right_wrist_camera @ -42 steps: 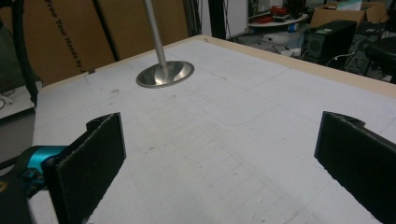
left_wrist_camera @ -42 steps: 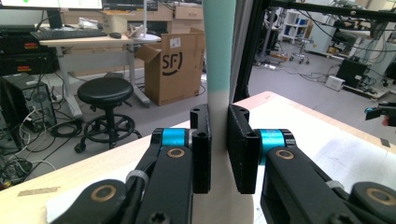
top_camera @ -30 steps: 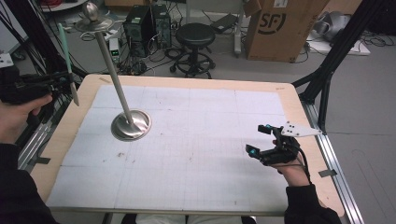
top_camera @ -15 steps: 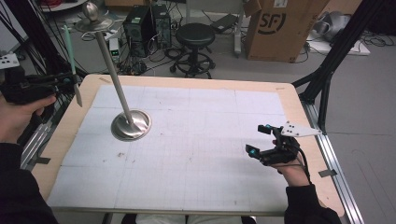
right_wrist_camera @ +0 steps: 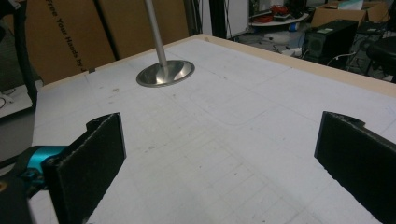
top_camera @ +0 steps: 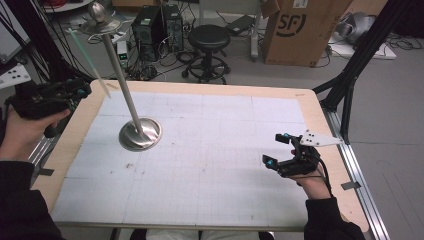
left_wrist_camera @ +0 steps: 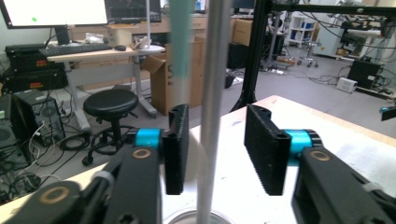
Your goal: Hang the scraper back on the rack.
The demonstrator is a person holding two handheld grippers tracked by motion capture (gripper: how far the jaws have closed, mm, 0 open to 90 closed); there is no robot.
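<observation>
A thin pale-green stick slants up and to the left beside the tips of my left gripper, at the table's left edge. In the left gripper view the stick runs down to the left pad; the jaws have just been opening, stand apart and do not press on it. Beyond them stands the metal stand's pole. The stand has a round base on the mat and a disc and ball on top. My right gripper rests at the right, open and empty.
The table has a wooden rim around a white gridded mat. Behind it on the floor are a black stool, computer cases and a cardboard box. Black frame struts rise at the right corner.
The left gripper's jaws have parted. The green stick, held nearly upright before, now leans with its lower end swung to the right. The right gripper has kept still.
</observation>
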